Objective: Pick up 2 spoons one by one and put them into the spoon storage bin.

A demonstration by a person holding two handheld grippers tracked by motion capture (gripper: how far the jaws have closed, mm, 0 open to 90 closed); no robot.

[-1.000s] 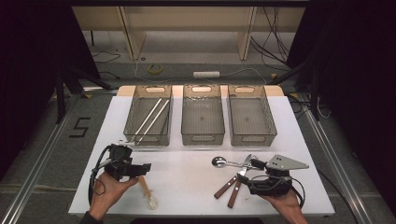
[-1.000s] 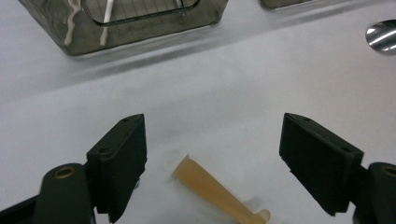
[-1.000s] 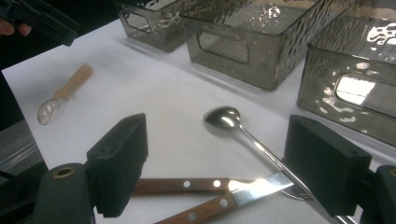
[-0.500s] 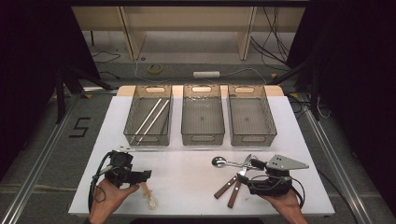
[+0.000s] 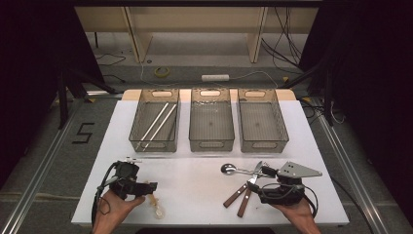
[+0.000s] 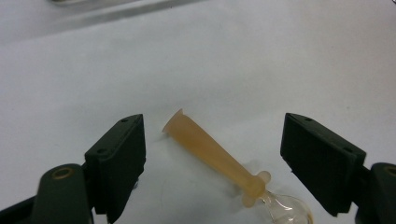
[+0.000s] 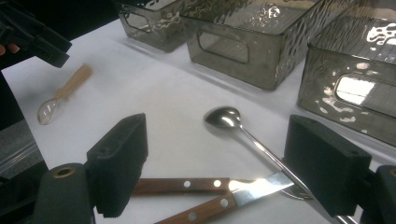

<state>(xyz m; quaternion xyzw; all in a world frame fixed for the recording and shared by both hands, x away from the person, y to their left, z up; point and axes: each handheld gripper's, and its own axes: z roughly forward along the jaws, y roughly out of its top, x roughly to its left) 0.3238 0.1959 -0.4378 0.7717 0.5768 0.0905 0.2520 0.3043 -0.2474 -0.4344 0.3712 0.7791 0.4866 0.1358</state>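
Movement first: your left tool (image 5: 147,186) has slid toward the lower left corner of the high view over the last second and now sits right over the small spoon (image 5: 155,205), the one with the tan handle and clear bowl. In the left gripper view that spoon (image 6: 219,158) lies flat on the desk between the two jaws, which stand wide apart and touch nothing, so the tool is released. I read this as the lead-in to a pick: you look lined up, and closing on the tan handle seems the next step.

Your right tool (image 5: 265,171) has not shifted at lower right. Its jaws are also spread, poised over the metal spoon (image 7: 243,128) and the two wooden-handled knives (image 7: 205,193), gripping none of them.

Farther up the frame, the white desk (image 5: 195,165) carries three smoky plastic bins in a row; the left bin (image 5: 155,120) holds two metal rods (image 5: 157,123), while the middle bin (image 5: 211,119) and right bin (image 5: 262,121) look empty.

Beyond the desk, cables, a roll of tape and a power strip (image 5: 215,77) lie on the floor, with dark curtains to either side.
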